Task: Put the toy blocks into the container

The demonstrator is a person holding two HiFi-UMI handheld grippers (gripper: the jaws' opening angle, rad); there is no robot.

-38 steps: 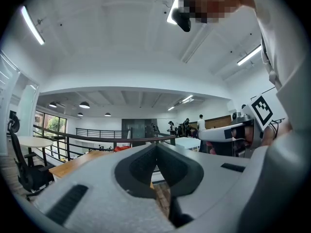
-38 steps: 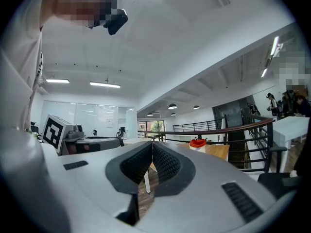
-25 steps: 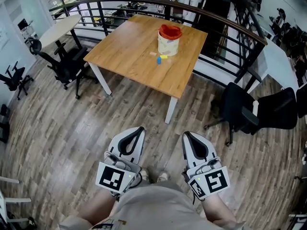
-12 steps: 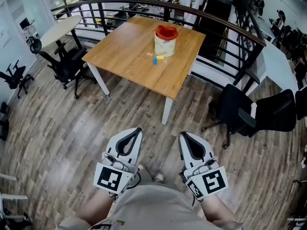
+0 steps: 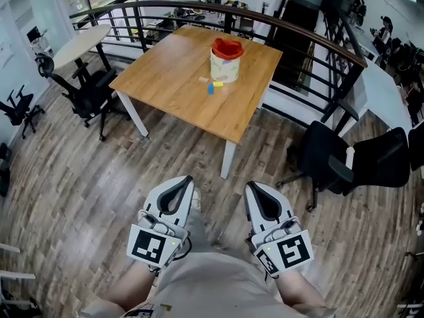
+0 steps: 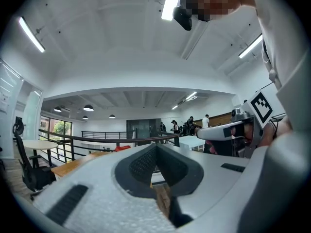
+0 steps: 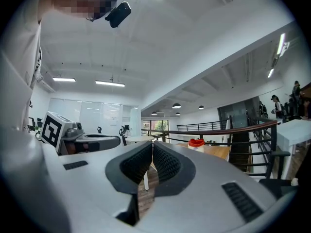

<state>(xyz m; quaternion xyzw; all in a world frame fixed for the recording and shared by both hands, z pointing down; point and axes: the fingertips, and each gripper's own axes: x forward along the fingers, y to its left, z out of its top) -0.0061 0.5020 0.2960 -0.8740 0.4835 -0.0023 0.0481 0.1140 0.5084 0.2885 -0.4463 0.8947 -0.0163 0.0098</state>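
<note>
Wood-plank floor (image 5: 79, 177) fills the head view, and up ahead stands the wooden surface (image 5: 165, 71), with a dark railing (image 5: 298, 30) curving behind it and black office chairs (image 5: 85, 88) on either side. Toward the far side of that surface sits the container (image 5: 225, 63), pale with a red rim, standing upright. The toy blocks lie just beside it on the near side, all 3 outside it: a yellow block (image 5: 218, 84), a blue block (image 5: 211, 89) right against it, and a pale block (image 5: 203, 80) a touch to the left. Down at the bottom, the left gripper (image 5: 185, 179) and the right gripper (image 5: 251, 186) sit side by side over the floor, well apart from the surface. Both point toward it, each with its marker cube (image 5: 154, 246) at the back.

Over to the left gripper view: the fingers (image 6: 141, 164) are clenched tip to tip with nothing between them. The container's red rim peeks out far ahead on the left, and the right gripper rides alongside on the right.

Now the right gripper view: these fingers are pressed together too, and empty. The container shows on the surface in the distance, right of the tips, with the left gripper off to the left.
</note>
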